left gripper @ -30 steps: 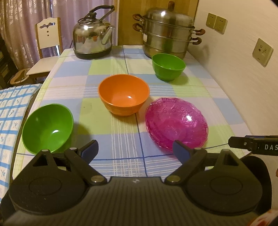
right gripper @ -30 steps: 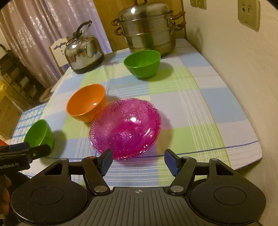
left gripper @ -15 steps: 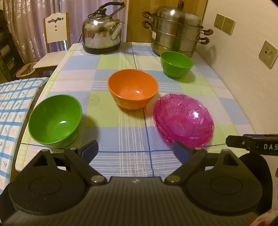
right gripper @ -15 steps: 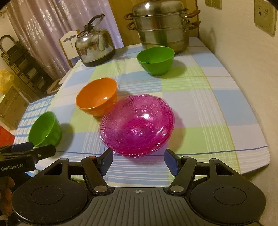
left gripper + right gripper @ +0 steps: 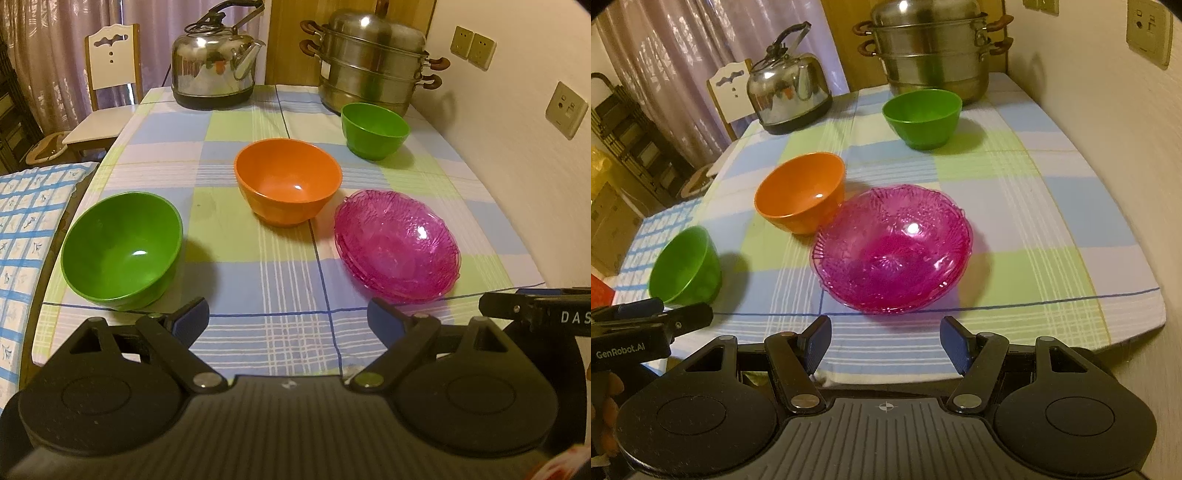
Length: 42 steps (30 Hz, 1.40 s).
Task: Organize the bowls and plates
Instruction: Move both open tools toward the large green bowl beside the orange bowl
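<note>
Left wrist view: we hold the left gripper (image 5: 288,319) wide and empty at the table's (image 5: 236,110) near edge, between the near green bowl (image 5: 122,251) and the stacked pink plates (image 5: 399,245), presumably choosing a first pick. Right wrist view: our right gripper (image 5: 885,343), equally wide and empty, faces the pink plates, which lie just beside the orange bowl (image 5: 801,197); every vessel sits mouth-up, round, without long axis.

From my left wrist view, the table (image 5: 295,280) fills the middle of the frame. A bowl (image 5: 122,251) sits at lower left, another bowl (image 5: 288,184) at centre, stacked plates (image 5: 399,243) just right of it. A third bowl (image 5: 375,129) lies upper right, before the steamer pot (image 5: 373,62); the kettle (image 5: 214,62) stands upper centre.
</note>
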{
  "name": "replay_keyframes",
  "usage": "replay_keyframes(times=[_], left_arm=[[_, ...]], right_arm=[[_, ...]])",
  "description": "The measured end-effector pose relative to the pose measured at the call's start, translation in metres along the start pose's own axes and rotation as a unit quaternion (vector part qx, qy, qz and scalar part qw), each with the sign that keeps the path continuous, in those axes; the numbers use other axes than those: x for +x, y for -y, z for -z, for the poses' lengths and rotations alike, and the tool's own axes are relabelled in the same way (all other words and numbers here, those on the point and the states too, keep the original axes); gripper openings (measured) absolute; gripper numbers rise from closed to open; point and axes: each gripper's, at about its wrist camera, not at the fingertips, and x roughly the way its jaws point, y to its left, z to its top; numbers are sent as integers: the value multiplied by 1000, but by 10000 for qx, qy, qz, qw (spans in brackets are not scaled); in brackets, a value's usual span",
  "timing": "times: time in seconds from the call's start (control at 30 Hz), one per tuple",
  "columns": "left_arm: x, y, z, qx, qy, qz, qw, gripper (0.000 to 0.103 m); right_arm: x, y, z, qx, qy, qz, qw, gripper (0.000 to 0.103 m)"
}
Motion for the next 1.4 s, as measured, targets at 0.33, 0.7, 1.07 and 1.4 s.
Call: replay_keyframes(times=[0.33,0.7,1.07,1.4], left_arm=[[-2,-8,-2,-99,50,-8,9999,91],[-11,-32,-19,-277,205,68,9994,91],[-25,-104,-62,-330,333,-149,9988,91],[-2,-186,-69,-711,48,-377,9967,91]], right_arm=[[9,-10,-2,-69,-39,-78,9999,65],[12,-22,-9,-101,-11,-297,9995,65],[29,-84,-39,-560,94,-852,9947,65],[76,-144,-58,-712,-202,-1256,9893,65]])
